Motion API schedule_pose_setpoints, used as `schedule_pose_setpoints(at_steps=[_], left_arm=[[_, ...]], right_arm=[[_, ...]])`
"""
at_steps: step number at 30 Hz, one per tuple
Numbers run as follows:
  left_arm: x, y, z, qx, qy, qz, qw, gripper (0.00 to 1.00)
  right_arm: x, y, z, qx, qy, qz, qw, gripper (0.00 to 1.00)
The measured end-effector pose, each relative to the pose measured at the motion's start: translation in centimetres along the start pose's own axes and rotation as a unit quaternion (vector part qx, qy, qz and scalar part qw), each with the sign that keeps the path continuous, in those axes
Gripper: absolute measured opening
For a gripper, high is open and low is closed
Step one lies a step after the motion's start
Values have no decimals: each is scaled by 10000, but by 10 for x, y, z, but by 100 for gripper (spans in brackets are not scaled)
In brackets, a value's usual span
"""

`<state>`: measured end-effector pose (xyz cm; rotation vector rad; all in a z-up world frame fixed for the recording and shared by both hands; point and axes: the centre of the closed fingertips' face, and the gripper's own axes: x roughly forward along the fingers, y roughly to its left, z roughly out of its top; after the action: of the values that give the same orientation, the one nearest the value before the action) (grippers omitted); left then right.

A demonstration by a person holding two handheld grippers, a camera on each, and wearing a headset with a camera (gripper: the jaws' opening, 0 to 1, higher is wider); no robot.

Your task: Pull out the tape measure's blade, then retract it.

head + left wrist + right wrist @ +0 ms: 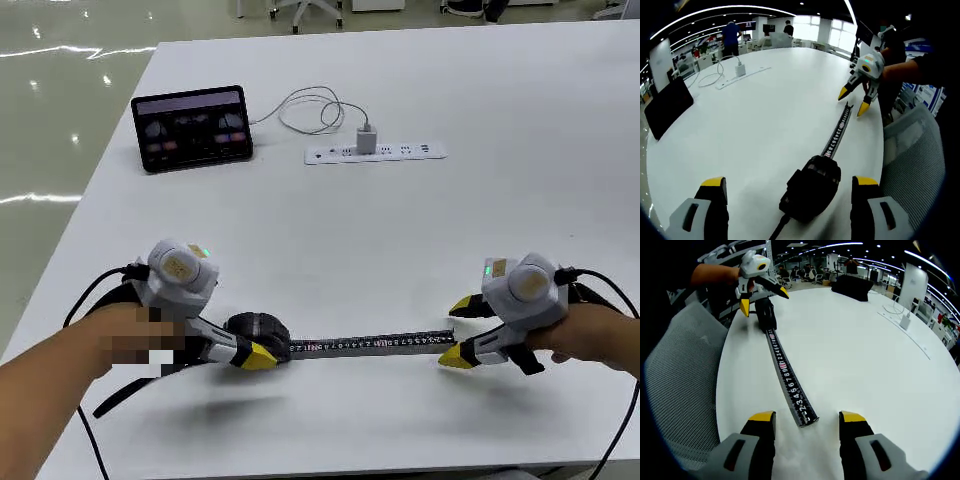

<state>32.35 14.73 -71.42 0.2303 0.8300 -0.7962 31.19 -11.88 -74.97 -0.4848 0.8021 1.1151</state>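
Behind the blade (370,343) sit tablet (192,127) and power strip (375,152); left fingers (714,187), right fingers (762,420) released.

The left gripper (250,345) and the right gripper (457,330) each had a pale grey body, yellow-tipped black jaws, a green light (488,268) and a black cable (88,297) at the rear.

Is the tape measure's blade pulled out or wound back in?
Pulled out: the blade stretches from its case to between the right gripper's open jaws.
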Motion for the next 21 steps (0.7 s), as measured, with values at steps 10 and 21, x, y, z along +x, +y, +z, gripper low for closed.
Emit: schedule_pose_setpoints(at_steps=[10, 21], left_arm=[[-14, 10, -21, -404, -211, 372, 9983, 99], [-40, -2, -30, -584, -640, 543, 9948, 100]], right_arm=[[-4, 9, -4, 574, -424, -612, 9956, 64], [-26, 22, -13, 772, -651, -734, 9922, 71]])
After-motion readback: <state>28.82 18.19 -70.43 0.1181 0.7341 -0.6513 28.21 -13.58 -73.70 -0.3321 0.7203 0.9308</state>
